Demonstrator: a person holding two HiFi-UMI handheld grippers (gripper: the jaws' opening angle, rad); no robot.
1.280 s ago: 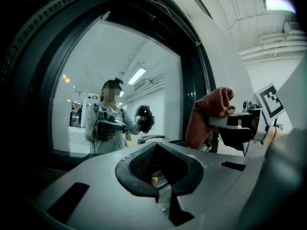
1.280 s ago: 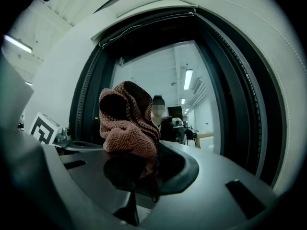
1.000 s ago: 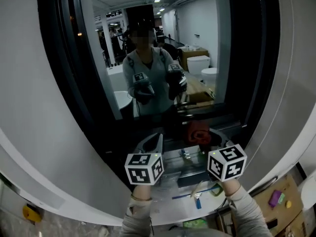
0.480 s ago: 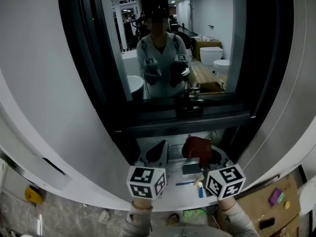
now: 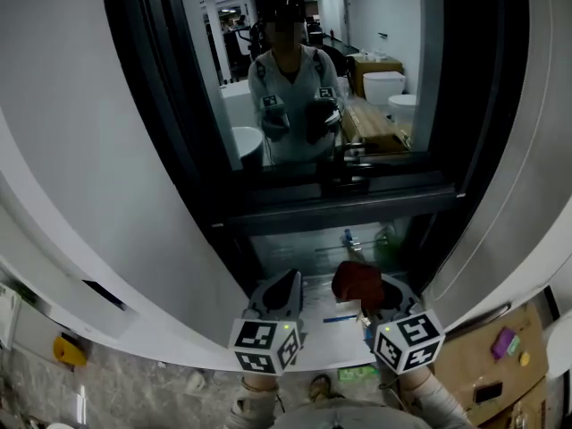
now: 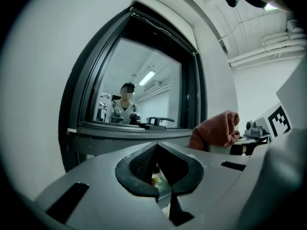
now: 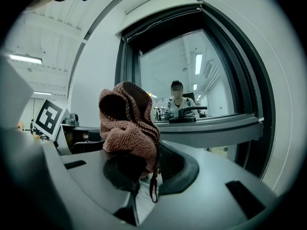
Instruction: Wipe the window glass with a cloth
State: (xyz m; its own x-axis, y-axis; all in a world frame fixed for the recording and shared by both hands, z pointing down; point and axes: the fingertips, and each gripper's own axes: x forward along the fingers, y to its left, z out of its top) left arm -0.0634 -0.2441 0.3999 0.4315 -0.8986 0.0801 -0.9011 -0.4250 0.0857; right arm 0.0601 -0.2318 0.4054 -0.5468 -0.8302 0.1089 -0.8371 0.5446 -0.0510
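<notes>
The window glass (image 5: 322, 79) sits in a dark frame (image 5: 349, 206) and mirrors a person holding both grippers. A black handle (image 7: 188, 111) lies at its lower edge. My right gripper (image 5: 368, 304) is below the sill, shut on a bunched reddish-brown cloth (image 5: 357, 281). The cloth (image 7: 127, 123) stands up out of the right gripper (image 7: 144, 170) and hides its tips. My left gripper (image 5: 286, 284) is beside it at the same height, jaws together with nothing between them. From the left gripper (image 6: 156, 166), the cloth (image 6: 216, 130) shows at the right and the glass (image 6: 139, 92) ahead.
A white wall (image 5: 98, 195) surrounds the window on both sides. Under the sill a light tabletop (image 5: 313, 338) carries a blue tool (image 5: 340, 319) and small bottles (image 5: 347, 238). A cardboard box (image 5: 487, 365) stands at the lower right and a yellow object (image 5: 67, 351) lies on the floor at the left.
Both grippers have dropped lower and drawn back from the glass, so more of the window and sill shows above them. The cloth stays in the right gripper.
</notes>
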